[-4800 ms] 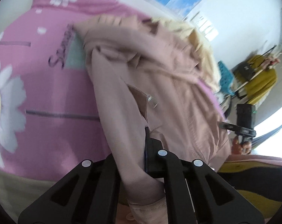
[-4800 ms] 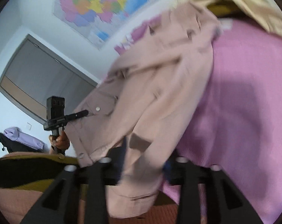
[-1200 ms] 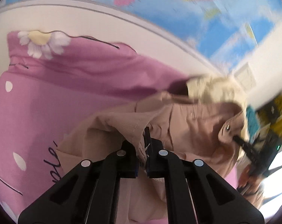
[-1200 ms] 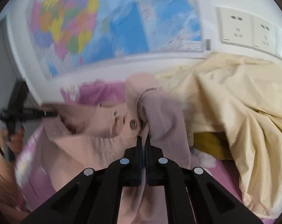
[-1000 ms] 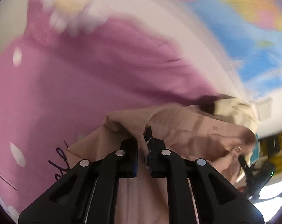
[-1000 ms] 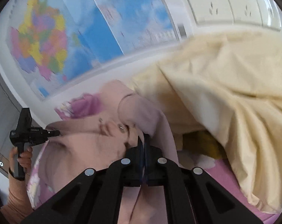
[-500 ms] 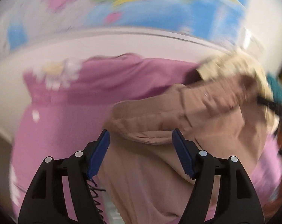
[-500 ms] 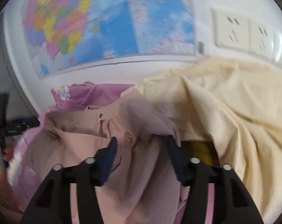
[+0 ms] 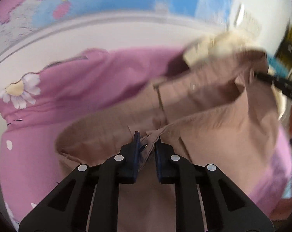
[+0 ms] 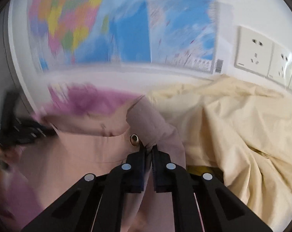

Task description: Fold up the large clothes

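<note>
Dusty-pink jacket (image 9: 213, 135) lies spread on the pink daisy-print bedsheet (image 9: 49, 100), with a cream quilt (image 10: 233, 125) heaped at its right. I have my left gripper (image 9: 146, 145) pinched on a bunched edge by a snap button (image 9: 144, 146), and my right gripper (image 10: 148, 150) nipped on the fabric beside another snap (image 10: 134, 139), so I judge I can lift both points and fold. Half a second ago both stood wide with the cloth loose between them; their jaws have just been closing onto new holds. Beyond hangs a wall map (image 10: 111, 29); wall sockets (image 10: 262, 52) sit far right.
</note>
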### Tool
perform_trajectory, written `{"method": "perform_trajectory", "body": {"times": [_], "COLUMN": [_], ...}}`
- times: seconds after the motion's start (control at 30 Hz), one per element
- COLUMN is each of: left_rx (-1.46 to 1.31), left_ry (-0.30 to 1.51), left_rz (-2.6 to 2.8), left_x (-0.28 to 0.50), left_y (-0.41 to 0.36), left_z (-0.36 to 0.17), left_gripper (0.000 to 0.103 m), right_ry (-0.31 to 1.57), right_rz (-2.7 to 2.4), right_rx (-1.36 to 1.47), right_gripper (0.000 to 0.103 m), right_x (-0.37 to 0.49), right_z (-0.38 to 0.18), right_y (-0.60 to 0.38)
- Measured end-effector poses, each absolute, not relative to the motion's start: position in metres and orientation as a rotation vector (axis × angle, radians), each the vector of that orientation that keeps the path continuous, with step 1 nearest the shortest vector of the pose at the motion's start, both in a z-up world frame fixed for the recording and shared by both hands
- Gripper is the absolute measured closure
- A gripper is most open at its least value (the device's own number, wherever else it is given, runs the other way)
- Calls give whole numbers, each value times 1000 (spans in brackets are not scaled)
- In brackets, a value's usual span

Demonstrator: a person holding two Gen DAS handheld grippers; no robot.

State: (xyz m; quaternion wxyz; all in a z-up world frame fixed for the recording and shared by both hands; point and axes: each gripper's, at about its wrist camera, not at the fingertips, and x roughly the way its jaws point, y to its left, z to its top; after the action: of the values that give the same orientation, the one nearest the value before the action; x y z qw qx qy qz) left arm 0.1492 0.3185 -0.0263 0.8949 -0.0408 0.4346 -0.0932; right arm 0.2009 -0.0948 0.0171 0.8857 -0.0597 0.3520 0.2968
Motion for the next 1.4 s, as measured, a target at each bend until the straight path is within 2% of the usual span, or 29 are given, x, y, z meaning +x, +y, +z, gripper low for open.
{"method": "perform_trajectory", "body": {"times": [0.13,0.23,0.33,0.43,0.47,0.5,0.57,0.73,0.83,0.9,0.97,1.07,1.23,1.3,1.33,1.4], "left_rx": [-144,-136,-148,-182,-192,-191,-186,-200,-123,-128,-143,-253,-258,-268,-273,-278], "left_ry": [918,1055,1125,1109,1094,1071,1019,939,963,1020,1043,1058,932,891,880,878], "left_rz": [-125,-66,-66,-76,-75,-68,-40,-55,-47,-34,8,-4,-26,-44,-36,-2], "left_x": [161,184,195,193,189,185,171,132,126,136,142,141,111,92,81,66], "left_y": [340,337,338,345,348,352,361,368,354,357,370,389,385,387,390,397], "left_z": [-21,-52,-77,-72,-68,-63,-52,-36,-48,-67,-82,-85,-51,-43,-40,-37], "left_gripper": [88,85,84,79,75,65,59,54,48,49,51,54,54,43,39,36], "right_ry": [778,878,896,882,866,826,768,711,785,835,872,920,922,902,897,895], "right_rz": [611,583,566,567,565,575,603,689,634,581,577,585,642,670,680,703], "right_rx": [15,-10,-38,-37,-34,-32,-51,-211,-255,-235,-194,-114,-20,24,36,47], "right_gripper": [97,95,79,64,52,48,48,48,49,54,54,51,43,36,35,35], "right_x": [228,246,247,233,226,214,196,167,192,213,223,225,202,186,181,171], "right_z": [13,-15,-25,-17,-13,-5,5,0,-29,-50,-64,-71,-47,-34,-30,-23], "right_y": [-103,-88,-84,-89,-93,-97,-99,-73,-65,-71,-80,-89,-110,-126,-130,-138]}}
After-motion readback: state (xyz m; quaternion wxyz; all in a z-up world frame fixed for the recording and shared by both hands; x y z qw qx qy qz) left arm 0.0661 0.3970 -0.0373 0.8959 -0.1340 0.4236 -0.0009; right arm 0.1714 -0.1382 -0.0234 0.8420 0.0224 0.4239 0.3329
